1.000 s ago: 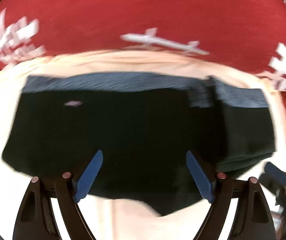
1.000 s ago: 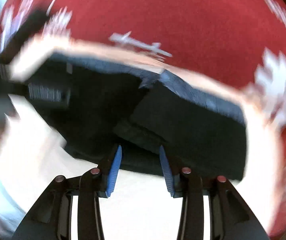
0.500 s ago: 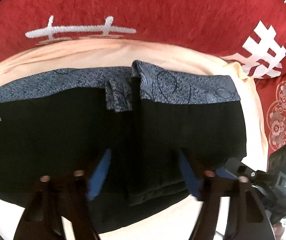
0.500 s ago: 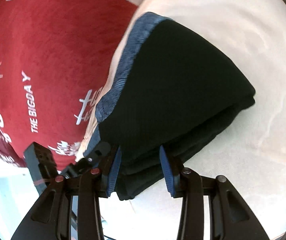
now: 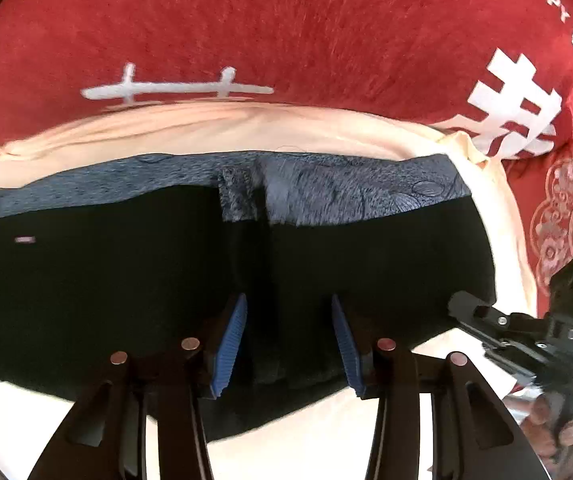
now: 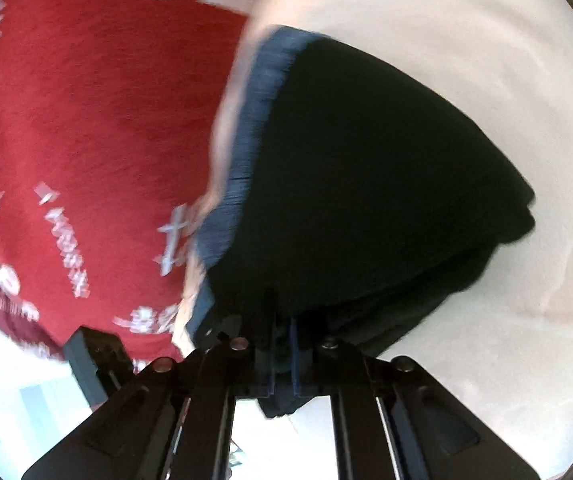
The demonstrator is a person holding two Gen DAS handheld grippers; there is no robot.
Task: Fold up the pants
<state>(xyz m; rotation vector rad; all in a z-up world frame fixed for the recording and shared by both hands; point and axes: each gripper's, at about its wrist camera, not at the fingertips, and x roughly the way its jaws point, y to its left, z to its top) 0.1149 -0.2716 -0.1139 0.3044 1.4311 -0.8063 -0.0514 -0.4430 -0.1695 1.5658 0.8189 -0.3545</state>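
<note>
- Broadly, a red blanket (image 5: 286, 32) with white characters lies at the back, a cream sheet (image 5: 246, 128) in front of it, and the black pants (image 5: 126, 280) rest flat on that sheet.
- Progress: the pants look folded lengthwise already, with the grey waistband (image 5: 346, 196) doubled over itself; a crosswise fold seems left.
- Left gripper (image 5: 286, 340): jaws have just been closing, pads straddling a fabric ridge, apart from it.
- Right gripper (image 6: 282, 356): jaws have just closed, clamped on the pants' edge.
</note>
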